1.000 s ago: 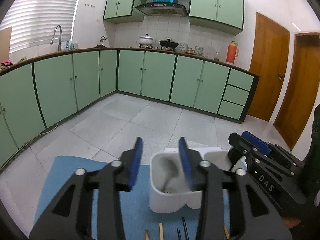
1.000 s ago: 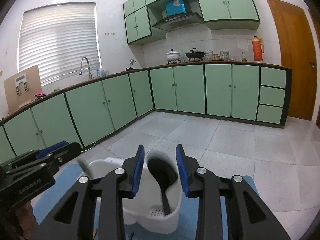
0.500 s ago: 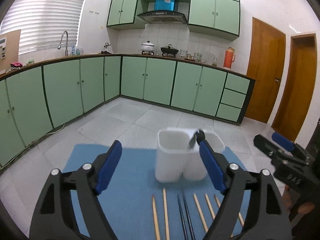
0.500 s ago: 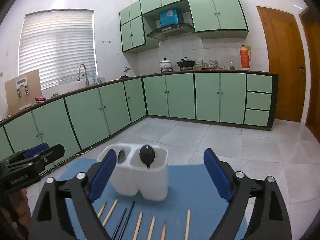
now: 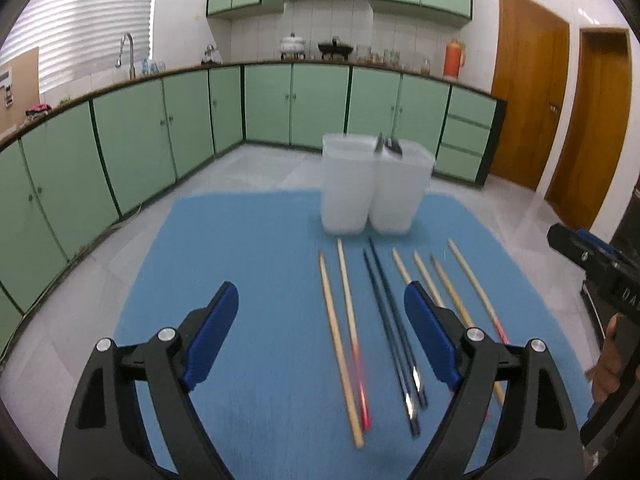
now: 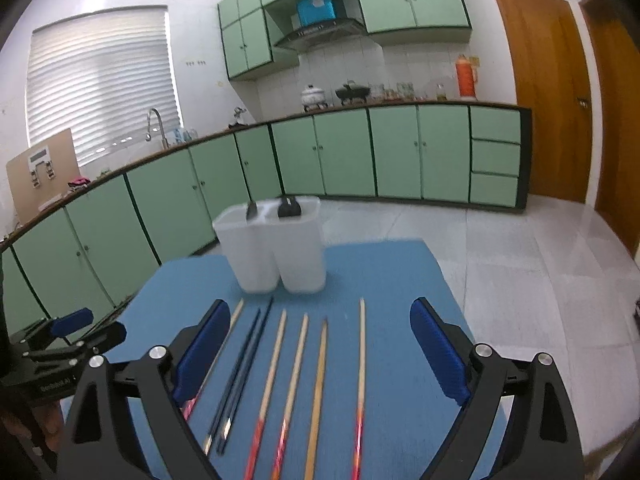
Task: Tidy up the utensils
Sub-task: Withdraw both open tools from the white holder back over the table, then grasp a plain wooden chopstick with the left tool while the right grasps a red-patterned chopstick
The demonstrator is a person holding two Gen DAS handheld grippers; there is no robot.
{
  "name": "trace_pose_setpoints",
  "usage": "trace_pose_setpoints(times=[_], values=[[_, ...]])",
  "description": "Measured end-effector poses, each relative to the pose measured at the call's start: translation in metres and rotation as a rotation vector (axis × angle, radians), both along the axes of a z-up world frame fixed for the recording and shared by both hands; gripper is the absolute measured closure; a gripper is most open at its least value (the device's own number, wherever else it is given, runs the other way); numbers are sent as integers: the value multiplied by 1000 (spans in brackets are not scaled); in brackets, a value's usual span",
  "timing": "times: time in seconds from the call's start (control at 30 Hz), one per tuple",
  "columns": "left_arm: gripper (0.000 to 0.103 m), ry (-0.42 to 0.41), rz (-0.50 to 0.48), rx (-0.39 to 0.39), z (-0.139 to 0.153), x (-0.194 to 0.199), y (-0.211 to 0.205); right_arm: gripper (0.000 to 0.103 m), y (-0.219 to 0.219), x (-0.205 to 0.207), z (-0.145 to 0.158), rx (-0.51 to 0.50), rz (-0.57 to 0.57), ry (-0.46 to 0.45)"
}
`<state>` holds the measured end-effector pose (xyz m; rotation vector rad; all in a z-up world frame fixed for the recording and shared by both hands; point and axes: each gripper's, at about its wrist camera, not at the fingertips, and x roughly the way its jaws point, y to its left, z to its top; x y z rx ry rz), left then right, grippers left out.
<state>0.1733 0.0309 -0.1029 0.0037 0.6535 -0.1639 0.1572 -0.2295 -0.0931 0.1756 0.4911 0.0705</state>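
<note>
A white two-compartment holder (image 5: 372, 188) (image 6: 280, 248) stands at the far side of a blue mat (image 5: 240, 240) (image 6: 400, 272). A dark spoon head (image 5: 386, 145) pokes above its rim; the right wrist view shows a grey spoon (image 6: 252, 210) and a black one (image 6: 289, 206), one in each compartment. Several wooden chopsticks (image 5: 340, 320) (image 6: 296, 360) and a dark pair (image 5: 392, 320) (image 6: 244, 360) lie in a row in front of the holder. My left gripper (image 5: 320, 292) (image 6: 76, 328) hovers open and empty over the left of the row. My right gripper (image 6: 320, 308) (image 5: 592, 256) is open and empty above the right of it.
Green kitchen cabinets (image 5: 300, 100) run along the back and left walls. Wooden doors (image 5: 528, 100) stand at the right. Grey tiled floor (image 6: 520, 260) shows beyond the mat. A hand (image 5: 612, 360) holds the right gripper at the frame's edge.
Both grippers have drawn back from the holder and their jaws have gone from narrow to wide. The spoons stay in the holder. The row of chopsticks has come into view.
</note>
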Motion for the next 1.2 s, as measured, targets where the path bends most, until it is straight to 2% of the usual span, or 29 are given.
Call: trace_pose_setpoints(times=[0.3,0.47,0.6,0.73,0.87,1.03,1.13,1.2], values=[[21,136,-29,42,-48,-34,-3,26,-8,-38,-31,24,-30,96],[27,192,-38,56,-69,-40,-7,32,-8,-53,-45,25,-33,137],[36,240,-27,61,-84,-42,-5,34,-9,-63,-55,26,-33,161],[43,260,-13,60,-93,-42,-6,34,-10,-68,-60,25,-35,173],[46,245,-5,70,-93,-41,-8,35,-12,-69,-64,23,-35,181],[65,229,-18,74,-92,-42,-14,38,-12,-69,-74,18,-36,197],[77,221,-39,84,-92,-44,-21,44,-12,-67,-80,24,-32,215],[83,218,-52,81,-92,-44,-24,52,-13,-67,-82,23,-26,224]])
